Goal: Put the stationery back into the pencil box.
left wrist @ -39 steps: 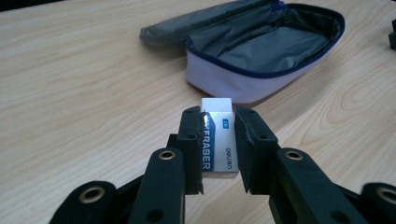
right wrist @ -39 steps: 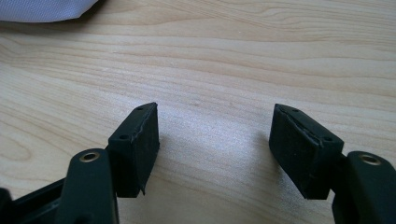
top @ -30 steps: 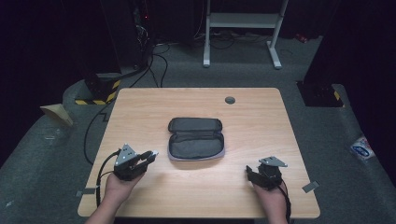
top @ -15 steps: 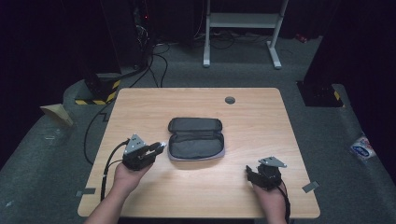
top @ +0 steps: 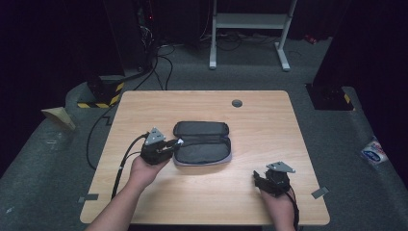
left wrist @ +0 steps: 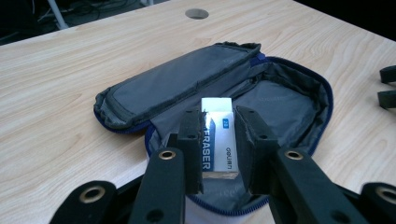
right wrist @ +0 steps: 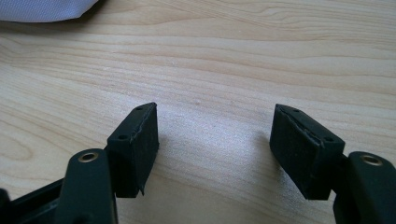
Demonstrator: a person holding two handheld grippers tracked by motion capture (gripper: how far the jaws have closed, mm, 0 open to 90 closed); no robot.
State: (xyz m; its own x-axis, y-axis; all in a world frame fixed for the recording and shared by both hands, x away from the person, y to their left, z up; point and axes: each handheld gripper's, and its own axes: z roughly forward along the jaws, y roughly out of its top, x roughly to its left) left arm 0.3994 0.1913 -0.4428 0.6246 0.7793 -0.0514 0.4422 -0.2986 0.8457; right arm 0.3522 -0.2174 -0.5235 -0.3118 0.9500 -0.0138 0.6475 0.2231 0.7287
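The left tool [left wrist: 218, 140] is gripping a white rectangular eraser [left wrist: 217, 135] over the unzipped grey fabric pencil case [left wrist: 280, 100], seemingly to drop it in, while the right tool [right wrist: 215, 154] is idling open on the wooden bench [top: 269, 120].

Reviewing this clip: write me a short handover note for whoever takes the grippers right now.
Left gripper: shut on the white rectangular eraser with a blue sleeve, held over the near end of the open dark grey fabric pencil case.
Right gripper: open, holding nothing, low over the bare light wooden table at the near right.
Pencil case: mid-table, unzipped, flap folded back, inside looks bare.
Done: eraser grasped and brought to the case.
Left, likely: set the eraser inside and release; closing the case may follow.
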